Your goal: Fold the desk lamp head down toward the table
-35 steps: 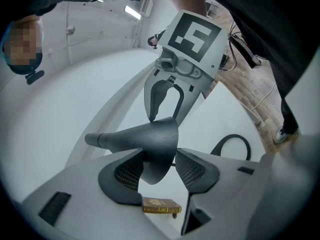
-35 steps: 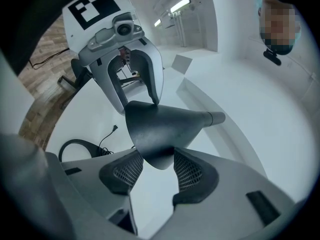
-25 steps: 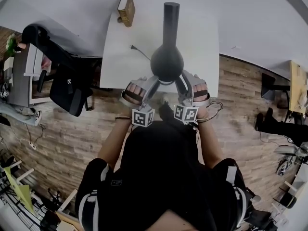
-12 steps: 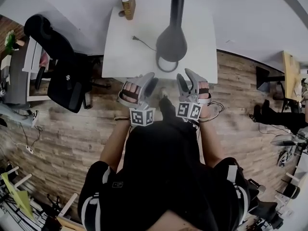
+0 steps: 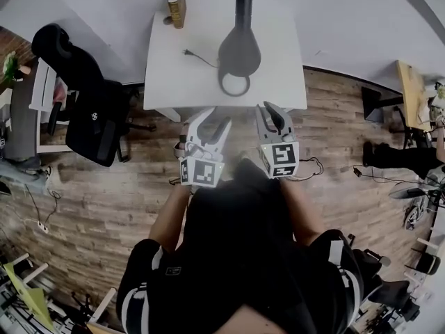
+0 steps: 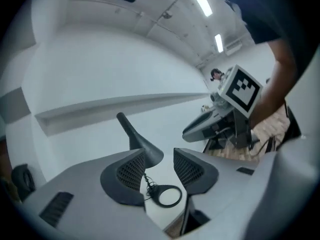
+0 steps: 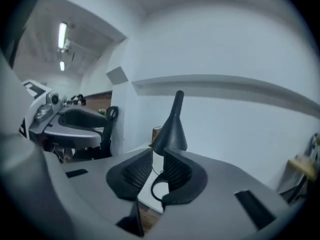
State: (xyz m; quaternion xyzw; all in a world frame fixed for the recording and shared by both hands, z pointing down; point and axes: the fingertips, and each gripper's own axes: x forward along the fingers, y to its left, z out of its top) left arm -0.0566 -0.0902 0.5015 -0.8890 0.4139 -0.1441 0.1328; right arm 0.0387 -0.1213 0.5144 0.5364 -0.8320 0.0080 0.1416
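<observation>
The black desk lamp (image 5: 239, 46) stands on the white table (image 5: 181, 75), its flared cone below a slim stem and its ring base (image 5: 234, 85) nearest me. Both grippers hang over the floor, short of the table's front edge. My left gripper (image 5: 208, 125) is open with nothing between its pads; in the left gripper view the lamp (image 6: 142, 146) shows beyond the gap. My right gripper (image 5: 271, 115) has only a narrow gap, also with nothing in it, and the lamp (image 7: 172, 129) lies beyond. The jaws of both have just been closing.
A brown book (image 5: 176, 4) stands at the table's far left corner. A cord end (image 5: 189, 53) lies left of the lamp. A black office chair (image 5: 94, 120) stands left of the table. Wood floor lies under me, with a wooden desk (image 5: 411, 92) at the right.
Both grippers have drawn back from either side of the lamp's cone toward me, off the table, and rolled. Their jaws have narrowed, the right more than the left.
</observation>
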